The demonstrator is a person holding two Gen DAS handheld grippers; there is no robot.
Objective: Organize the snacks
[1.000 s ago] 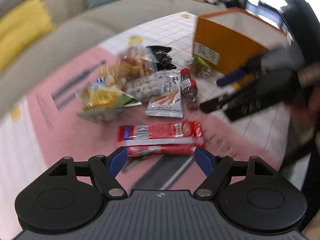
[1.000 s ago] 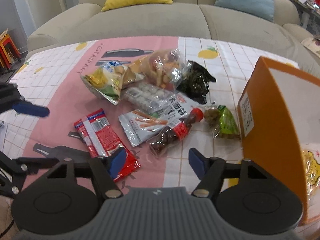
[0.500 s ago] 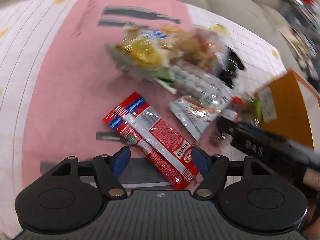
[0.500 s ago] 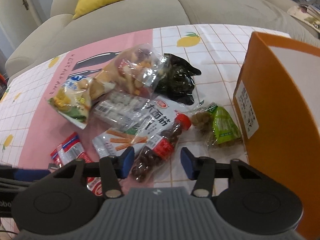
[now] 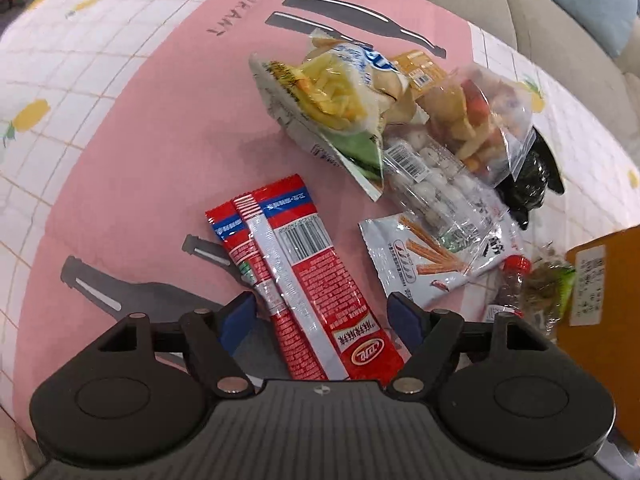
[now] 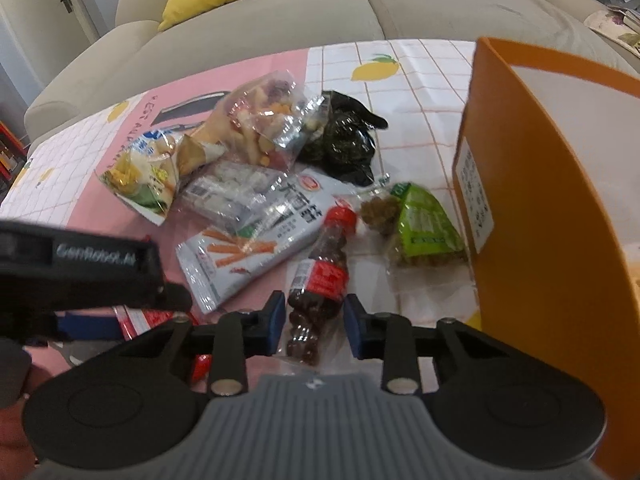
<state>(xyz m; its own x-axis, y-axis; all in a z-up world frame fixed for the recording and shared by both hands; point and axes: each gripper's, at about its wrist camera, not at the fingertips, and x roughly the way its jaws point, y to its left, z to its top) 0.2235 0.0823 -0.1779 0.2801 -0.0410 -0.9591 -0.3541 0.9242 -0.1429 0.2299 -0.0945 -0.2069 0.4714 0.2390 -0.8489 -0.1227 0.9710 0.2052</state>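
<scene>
A pile of snacks lies on the pink and white tablecloth [image 5: 132, 128]. My left gripper [image 5: 322, 316] is open, its blue pads on either side of the near end of a long red snack packet [image 5: 296, 276]. My right gripper [image 6: 314, 318] is open around the lower part of a small bottle-shaped pack of dark sweets with a red cap [image 6: 320, 276]; I cannot tell if the pads touch it. The orange box [image 6: 560, 208] stands open at the right, also seen in the left wrist view [image 5: 600, 280].
The pile holds a chips bag [image 5: 332, 92], a clear bag of mixed snacks [image 6: 264, 128], a white stick-snack packet [image 6: 256, 236], a black packet [image 6: 344, 140] and a green packet [image 6: 424, 228]. The left gripper's body [image 6: 80, 264] crosses the right view. A beige sofa [image 6: 320, 4] stands behind.
My left gripper moved down over the red packet, which now lies between its pads. My right gripper moved forward over the bottle-shaped pack and its jaws narrowed around it.
</scene>
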